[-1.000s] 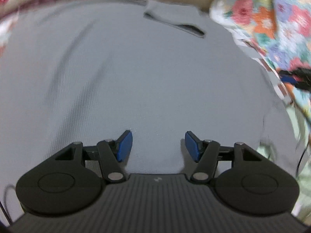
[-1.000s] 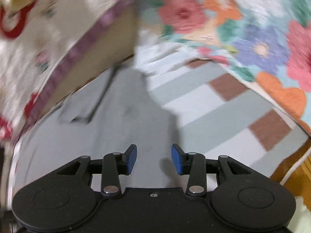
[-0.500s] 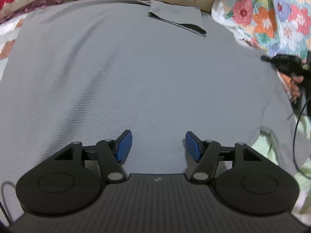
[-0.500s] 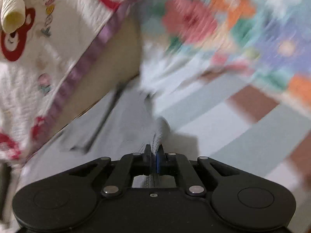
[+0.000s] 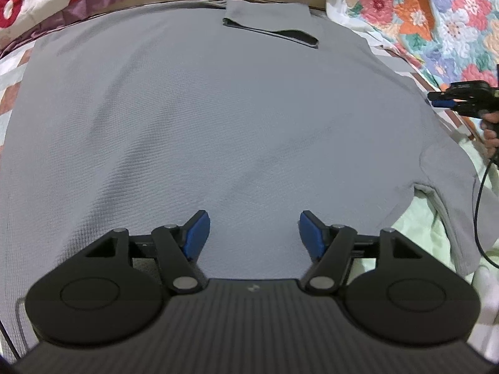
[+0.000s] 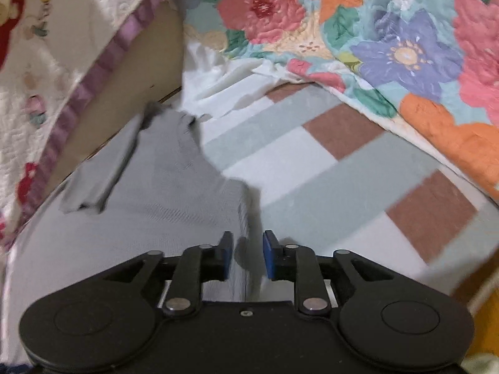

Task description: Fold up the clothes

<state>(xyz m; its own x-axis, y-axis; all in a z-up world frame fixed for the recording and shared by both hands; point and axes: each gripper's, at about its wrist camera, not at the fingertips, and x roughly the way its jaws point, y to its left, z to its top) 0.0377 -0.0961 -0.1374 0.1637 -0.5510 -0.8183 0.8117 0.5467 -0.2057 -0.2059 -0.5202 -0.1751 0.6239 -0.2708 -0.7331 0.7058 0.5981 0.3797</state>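
While both hand-held grippers gape empty, right one just reopened, grey shirt spread on checked bedsheet, floral quilt behind

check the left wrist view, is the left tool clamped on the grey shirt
No, the left tool stands open above the grey shirt, its blue pads wide apart with flat fabric showing between them.

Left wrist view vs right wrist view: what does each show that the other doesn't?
Left wrist only: the whole grey shirt spread flat, the open left claw over it, and the right claw's tip from the side. Right wrist only: the checked sheet and the right claw, its jaws just reopened astride the shirt's edge, not pinching. Both: shirt, folded collar, floral quilt.
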